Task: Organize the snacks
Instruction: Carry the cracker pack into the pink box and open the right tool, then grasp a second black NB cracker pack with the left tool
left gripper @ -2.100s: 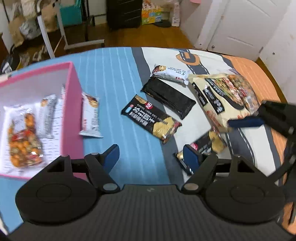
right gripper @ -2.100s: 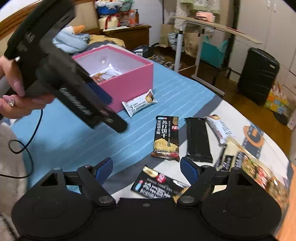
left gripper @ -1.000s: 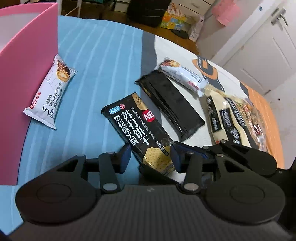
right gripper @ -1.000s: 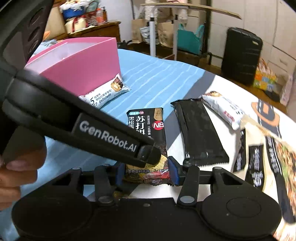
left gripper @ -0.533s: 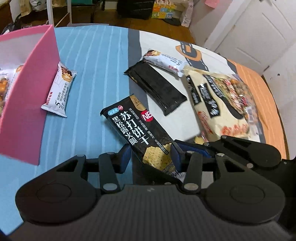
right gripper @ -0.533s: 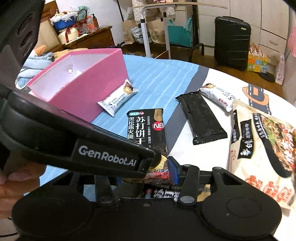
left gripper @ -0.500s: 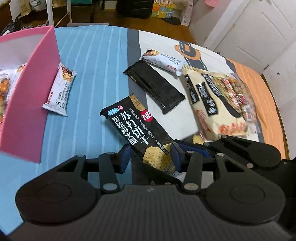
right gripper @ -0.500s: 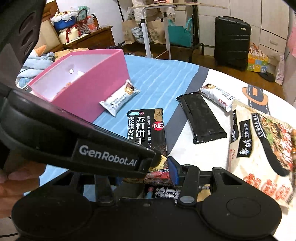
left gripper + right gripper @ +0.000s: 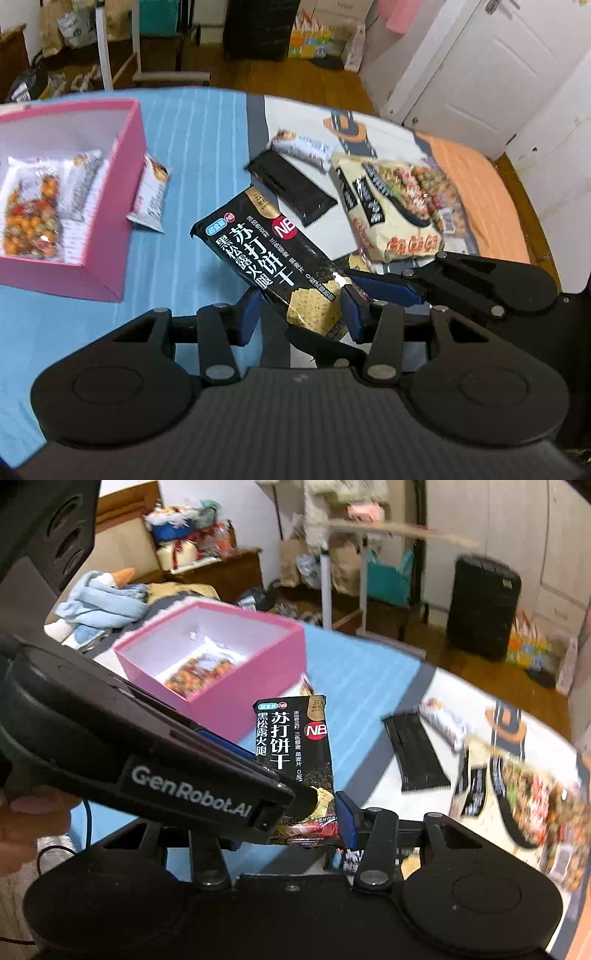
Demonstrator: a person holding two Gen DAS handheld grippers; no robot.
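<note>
While your left tool [image 9: 301, 310] closes its two blue pads on the lower end of the black cracker pack [image 9: 271, 258], your right tool [image 9: 317, 823] also presses on this same end, so the pack hangs lifted above the blue striped bed cover [image 9: 207, 147], beside the pink box [image 9: 125, 177]. I count two packets inside the box, one white bar [image 9: 149, 195] against its wall, and three more snacks further away.
</note>
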